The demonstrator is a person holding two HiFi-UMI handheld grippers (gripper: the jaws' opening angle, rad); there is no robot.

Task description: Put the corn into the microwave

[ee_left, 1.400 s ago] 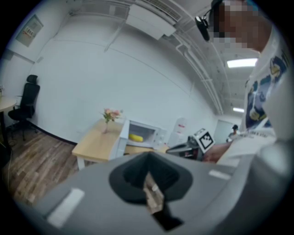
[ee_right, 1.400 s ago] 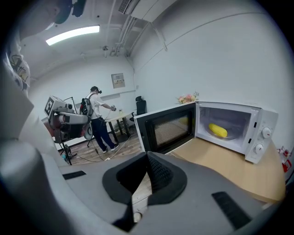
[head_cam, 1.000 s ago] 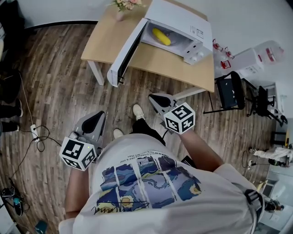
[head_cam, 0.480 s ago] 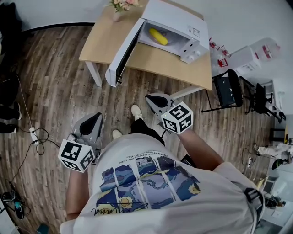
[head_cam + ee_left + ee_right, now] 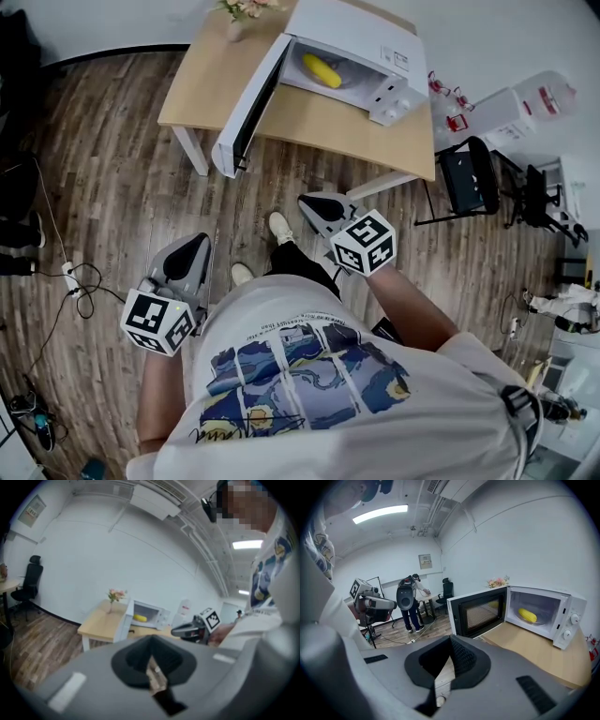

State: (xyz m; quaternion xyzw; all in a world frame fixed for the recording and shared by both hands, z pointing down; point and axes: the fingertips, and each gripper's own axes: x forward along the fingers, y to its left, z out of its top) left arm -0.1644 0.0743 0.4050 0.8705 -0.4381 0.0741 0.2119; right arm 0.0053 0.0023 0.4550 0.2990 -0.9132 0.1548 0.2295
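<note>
The yellow corn lies inside the white microwave, whose door hangs wide open; the corn also shows on the turntable in the right gripper view and small as the corn in the left gripper view. My left gripper is held low over the wood floor, well short of the table, jaws together and empty. My right gripper hovers in front of the table edge, also shut with nothing in it.
The light wooden table carries the microwave and a small vase of flowers. A black chair stands at the right. Cables trail on the floor at the left. A person stands across the room.
</note>
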